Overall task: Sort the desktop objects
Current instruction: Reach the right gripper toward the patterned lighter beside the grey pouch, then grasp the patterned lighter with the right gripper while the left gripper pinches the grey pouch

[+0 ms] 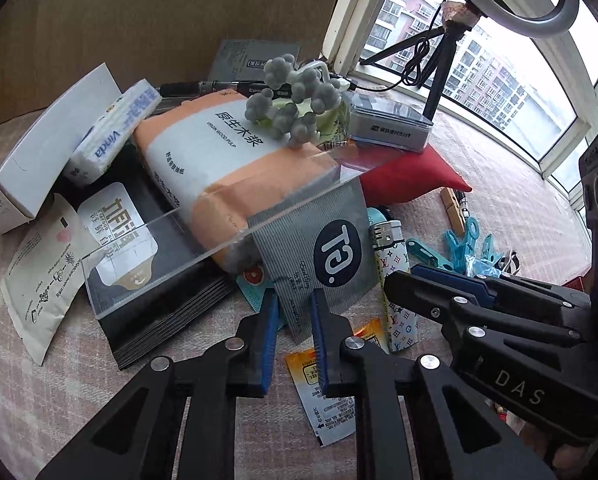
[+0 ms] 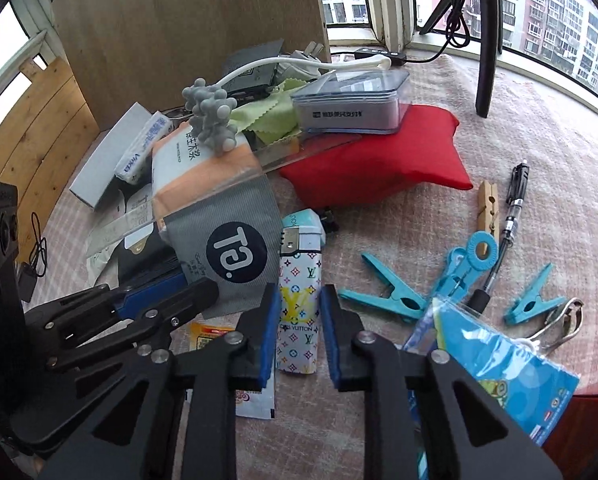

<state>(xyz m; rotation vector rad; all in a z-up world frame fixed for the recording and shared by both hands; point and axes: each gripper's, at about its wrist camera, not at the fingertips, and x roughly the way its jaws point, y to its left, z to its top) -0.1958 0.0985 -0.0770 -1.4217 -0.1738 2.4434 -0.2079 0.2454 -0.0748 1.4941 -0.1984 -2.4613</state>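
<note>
A grey packet (image 1: 323, 248) with a dark round "Ta." mark lies tilted against the pile, and its lower corner sits between my left gripper's (image 1: 295, 308) blue pads, which are shut on it. Just to its right a white lighter (image 2: 299, 312) with a coloured monogram print lies flat on the pale cloth. My right gripper (image 2: 301, 296) is shut on it, one pad against each long side. In the left wrist view the right gripper (image 1: 403, 280) reaches in from the right over the lighter (image 1: 395, 248).
Behind stand a clear acrylic tray (image 1: 159, 236), an orange tissue pack (image 1: 227, 168), a grey knobbly toy (image 1: 295, 100) and a red pouch (image 2: 379, 160). Right of the lighter lie blue pegs (image 2: 387, 296), a wooden peg (image 2: 488, 204), a pen (image 2: 515, 200) and a blue bag (image 2: 499, 360). A sachet (image 1: 323, 392) lies under the left gripper.
</note>
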